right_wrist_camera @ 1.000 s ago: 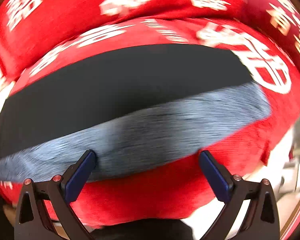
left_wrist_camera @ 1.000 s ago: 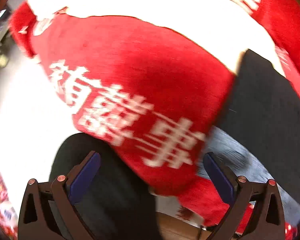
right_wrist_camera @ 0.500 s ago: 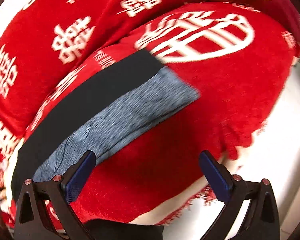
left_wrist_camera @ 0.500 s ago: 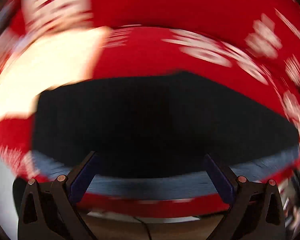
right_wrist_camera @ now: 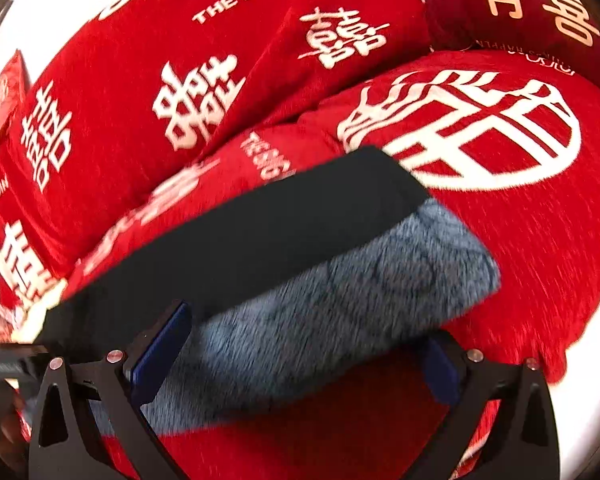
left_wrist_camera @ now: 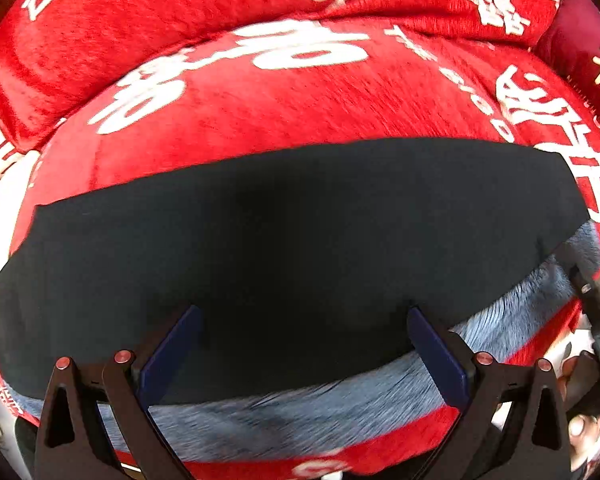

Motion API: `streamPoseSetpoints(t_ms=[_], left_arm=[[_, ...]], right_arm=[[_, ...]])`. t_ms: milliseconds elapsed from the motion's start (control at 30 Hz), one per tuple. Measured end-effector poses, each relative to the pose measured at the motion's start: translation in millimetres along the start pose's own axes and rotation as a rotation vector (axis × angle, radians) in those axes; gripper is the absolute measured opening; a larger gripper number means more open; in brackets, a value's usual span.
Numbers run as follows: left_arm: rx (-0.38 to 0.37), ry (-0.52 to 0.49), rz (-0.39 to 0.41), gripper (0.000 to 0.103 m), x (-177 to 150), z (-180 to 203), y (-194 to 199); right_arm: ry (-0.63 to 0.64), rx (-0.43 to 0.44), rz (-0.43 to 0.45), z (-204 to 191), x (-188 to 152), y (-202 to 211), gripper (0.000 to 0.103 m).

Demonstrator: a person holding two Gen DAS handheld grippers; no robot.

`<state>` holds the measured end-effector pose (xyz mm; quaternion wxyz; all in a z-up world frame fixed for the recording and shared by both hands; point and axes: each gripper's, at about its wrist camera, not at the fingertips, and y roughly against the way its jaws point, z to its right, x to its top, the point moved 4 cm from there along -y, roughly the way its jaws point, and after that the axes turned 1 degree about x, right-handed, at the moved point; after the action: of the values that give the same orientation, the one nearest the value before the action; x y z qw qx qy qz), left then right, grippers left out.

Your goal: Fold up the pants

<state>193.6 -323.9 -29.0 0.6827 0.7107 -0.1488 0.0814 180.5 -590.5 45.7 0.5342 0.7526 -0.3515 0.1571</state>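
Left view, left side: the pants (left_wrist_camera: pixel 292 240) were a long dark band running across the middle of the frame, left end reaching almost to the left edge.
Left view, middle: the left gripper (left_wrist_camera: pixel 300 344) sat at the bottom with its blue-padded fingers (left_wrist_camera: pixel 172 356) spread wide, nothing between them, tips over the near edge of the dark fabric.
Left view, lower strip: a fuzzy blue-grey lining (left_wrist_camera: pixel 300 412) ran along the bottom edge of the pants, looked like the inner side showing.
Left view, top: the red cover (left_wrist_camera: pixel 260 112) with big white characters filled everything above the pants, puffy like a cushion.
Left view, far right: part of the other tool (left_wrist_camera: pixel 596 320) poked in at the right edge, with a bit of a hand (left_wrist_camera: pixel 576 376) near it, pretty blurry.
Right view, left and centre: the pants (right_wrist_camera: pixel 260 240) ran diagonally from lower left up to the centre, the end squared off.
Right view, centre: the fuzzy lining (right_wrist_camera: pixel 340 312) lay just below the dark part, rounded at its right end.
Right view, bottom: the right gripper (right_wrist_camera: pixel 296 356) was wide apart too, holding nothing, lining between the pads.
Right view, right: the red cover (right_wrist_camera: pixel 540 240) had a round white emblem (right_wrist_camera: pixel 472 132) in the upper right.
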Motion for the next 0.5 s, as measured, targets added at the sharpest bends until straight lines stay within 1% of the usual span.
streamPoseSetpoints(t_ms=[67, 200, 267, 333, 433, 467, 500], left_arm=[[0.019, 0.033, 0.037, 0.103, 2, 4, 0], [0.025, 0.076, 0.062, 0.103, 3, 4, -3], [0.036, 0.083, 0.084, 0.103, 2, 6, -4], [0.051, 0.090, 0.104, 0.103, 0, 7, -3], [0.053, 0.099, 0.107, 0.103, -1, 8, -3], [0.050, 0.100, 0.105, 0.103, -1, 8, -3], [0.048, 0.101, 0.104, 0.103, 0, 7, -4]], right_arm=[[-0.018, 0.001, 0.011, 5, 4, -2, 0.103], [-0.006, 0.044, 0.004, 1, -3, 4, 0.103], [0.034, 0.029, 0.003, -3, -8, 3, 0.103], [0.073, -0.019, 0.001, -7, -6, -4, 0.103], [0.070, -0.038, 0.006, -11, 6, -15, 0.103], [0.081, -0.044, 0.001, -14, 12, -21, 0.102], [0.103, -0.050, -0.006, -18, 16, -24, 0.097]])
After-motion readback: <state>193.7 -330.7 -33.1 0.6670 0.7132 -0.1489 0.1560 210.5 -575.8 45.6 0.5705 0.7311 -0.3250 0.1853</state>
